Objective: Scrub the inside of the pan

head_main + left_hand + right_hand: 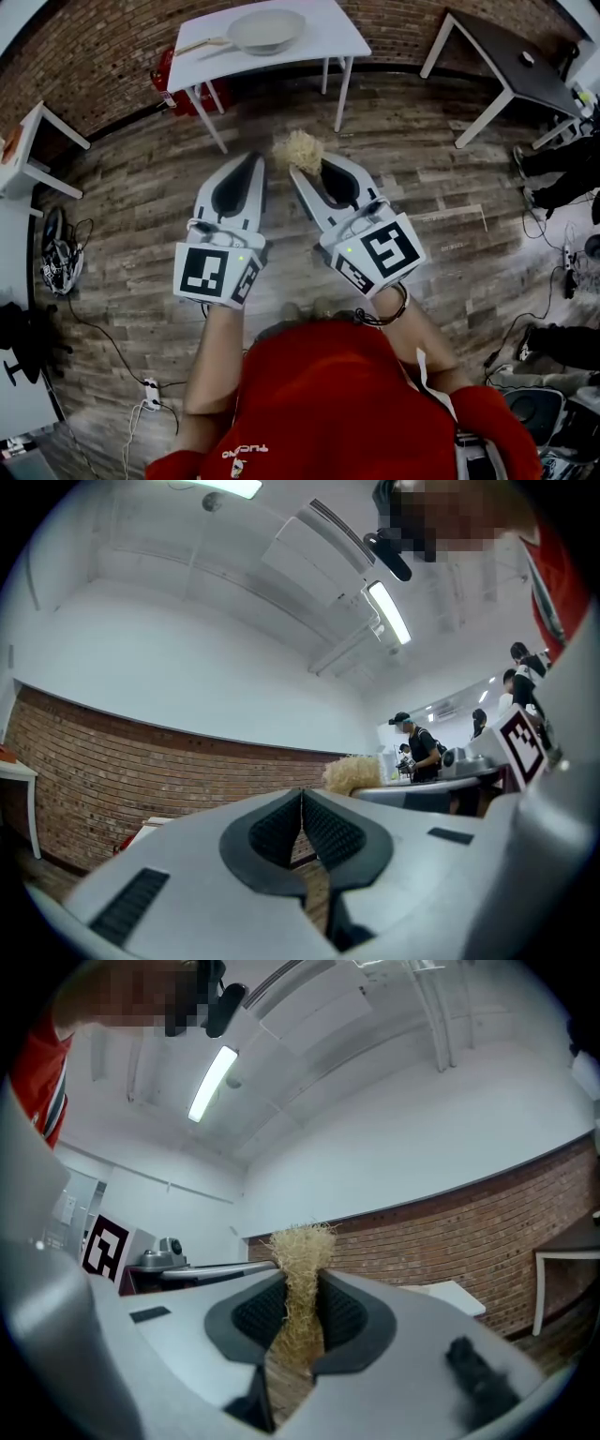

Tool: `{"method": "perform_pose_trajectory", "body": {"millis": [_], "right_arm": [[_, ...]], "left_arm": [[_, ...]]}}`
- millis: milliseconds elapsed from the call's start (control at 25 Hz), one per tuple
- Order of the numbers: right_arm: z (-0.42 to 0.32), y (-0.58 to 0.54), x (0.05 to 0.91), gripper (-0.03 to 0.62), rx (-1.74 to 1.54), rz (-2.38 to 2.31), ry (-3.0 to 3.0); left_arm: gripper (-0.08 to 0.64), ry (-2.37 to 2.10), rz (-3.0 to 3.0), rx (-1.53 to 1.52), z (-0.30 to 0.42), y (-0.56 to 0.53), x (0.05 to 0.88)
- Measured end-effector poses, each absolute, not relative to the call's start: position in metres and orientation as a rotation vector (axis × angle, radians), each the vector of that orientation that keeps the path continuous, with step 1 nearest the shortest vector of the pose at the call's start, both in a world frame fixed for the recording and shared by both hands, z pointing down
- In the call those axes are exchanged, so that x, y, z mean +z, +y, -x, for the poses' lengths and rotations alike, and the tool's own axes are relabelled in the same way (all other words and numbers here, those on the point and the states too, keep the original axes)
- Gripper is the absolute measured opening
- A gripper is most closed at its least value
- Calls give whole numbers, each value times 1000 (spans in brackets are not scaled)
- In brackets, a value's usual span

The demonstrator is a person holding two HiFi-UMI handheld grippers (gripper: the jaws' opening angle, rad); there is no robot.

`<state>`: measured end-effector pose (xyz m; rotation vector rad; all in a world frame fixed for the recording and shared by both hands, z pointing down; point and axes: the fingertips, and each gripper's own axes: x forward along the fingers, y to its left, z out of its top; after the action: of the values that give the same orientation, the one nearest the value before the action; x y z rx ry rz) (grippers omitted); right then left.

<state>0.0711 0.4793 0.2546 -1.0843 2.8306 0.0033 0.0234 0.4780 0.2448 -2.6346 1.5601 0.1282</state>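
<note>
A pale pan with a wooden handle rests on the white table far ahead in the head view. My right gripper is shut on a tuft of straw-coloured scrubber, which pokes up between its pads. My left gripper hangs beside it, jaws pressed together with nothing between them. Both point upward, well short of the table. The scrubber also peeks past the left gripper's edge.
A dark table stands at the right, a small white table at the left. Something red sits under the pan's table. Cables and a power strip lie on the wood floor. People stand in the background.
</note>
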Motion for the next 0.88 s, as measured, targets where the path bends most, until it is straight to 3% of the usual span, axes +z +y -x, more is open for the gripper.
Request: {"method": "perform_pose_trajectory", "body": {"millis": [880], "right_arm": [[-117, 435, 254, 86, 32, 1016, 2868]], "left_arm": [[15, 1628, 2559, 102, -70, 439, 246]]}}
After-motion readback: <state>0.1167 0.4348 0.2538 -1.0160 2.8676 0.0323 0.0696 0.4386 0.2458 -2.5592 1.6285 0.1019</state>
